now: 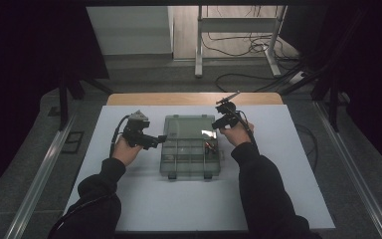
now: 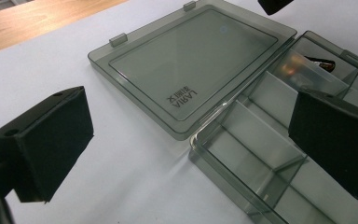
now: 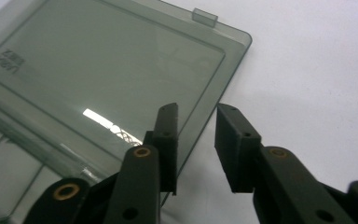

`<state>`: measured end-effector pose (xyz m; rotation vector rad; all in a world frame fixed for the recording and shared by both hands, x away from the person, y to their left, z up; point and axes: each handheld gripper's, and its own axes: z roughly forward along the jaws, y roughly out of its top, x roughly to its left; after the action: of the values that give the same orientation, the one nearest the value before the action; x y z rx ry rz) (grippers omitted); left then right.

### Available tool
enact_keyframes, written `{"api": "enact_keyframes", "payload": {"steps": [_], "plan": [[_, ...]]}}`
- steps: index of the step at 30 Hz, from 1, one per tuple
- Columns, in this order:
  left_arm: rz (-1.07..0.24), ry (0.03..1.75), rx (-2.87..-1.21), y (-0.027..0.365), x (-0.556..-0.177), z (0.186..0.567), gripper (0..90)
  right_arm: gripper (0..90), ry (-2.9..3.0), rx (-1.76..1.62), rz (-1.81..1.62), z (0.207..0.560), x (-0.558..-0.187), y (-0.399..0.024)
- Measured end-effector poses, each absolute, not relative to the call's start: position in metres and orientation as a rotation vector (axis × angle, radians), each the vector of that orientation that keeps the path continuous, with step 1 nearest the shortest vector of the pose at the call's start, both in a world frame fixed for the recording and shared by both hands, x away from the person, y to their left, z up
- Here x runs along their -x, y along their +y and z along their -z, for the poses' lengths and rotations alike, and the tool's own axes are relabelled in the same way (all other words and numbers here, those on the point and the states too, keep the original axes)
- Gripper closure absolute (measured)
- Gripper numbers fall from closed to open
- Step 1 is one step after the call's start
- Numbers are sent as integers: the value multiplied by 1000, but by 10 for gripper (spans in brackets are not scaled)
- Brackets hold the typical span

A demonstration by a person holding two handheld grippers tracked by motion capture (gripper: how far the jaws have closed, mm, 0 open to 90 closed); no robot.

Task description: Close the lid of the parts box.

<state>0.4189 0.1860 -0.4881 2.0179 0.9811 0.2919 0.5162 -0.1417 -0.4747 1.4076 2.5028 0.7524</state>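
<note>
High view: a person's two forearms reach in over a white table (image 1: 144, 204). Between them lies a smoky clear plastic organizer box (image 1: 190, 154), open, with its lid (image 1: 188, 127) folded back flat on the table on the far side. The left gripper (image 1: 160, 139) rests at the box's left edge; the right gripper (image 1: 217, 124) sits at the lid's right edge.

Left gripper view: the jaws stand wide apart with nothing between the pads. One hangs over bare table, the other over the box's empty divided compartments (image 2: 256, 140). A small dark item (image 2: 324, 64) lies in a far compartment; I cannot tell what it is.

Right gripper view: the right gripper (image 3: 196, 140) has its jaws fairly close together, straddling the lid's side edge (image 3: 214, 109). One pad is over the lid, one over the table; a gap remains, so no firm grip yet.

Judging from this, the step in hand is taking hold of the lid to close the box. Next, the jaws need to pinch the edge, then swing it over the hinge while the left gripper steadies the base.
</note>
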Motion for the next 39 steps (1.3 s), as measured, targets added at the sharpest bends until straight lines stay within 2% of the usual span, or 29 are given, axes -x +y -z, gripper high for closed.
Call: {"api": "enact_keyframes", "payload": {"steps": [8, 21, 33, 39], "plan": [[-292, 989, -2015, 184, -424, 492, 5, 798, 2485, -1478, -732, 482, -525, -140], [-296, 989, -2027, 182, -430, 498, 5, 766, 2460, -1564, -707, 493, -533, -136], [-292, 977, -2034, 181, -429, 498, 5, 829, 2404, -1845, -797, 496, -544, -147], [-292, 990, -2026, 185, -429, 497, 5, 859, 2377, -1864, -796, 495, -543, -142]]}}
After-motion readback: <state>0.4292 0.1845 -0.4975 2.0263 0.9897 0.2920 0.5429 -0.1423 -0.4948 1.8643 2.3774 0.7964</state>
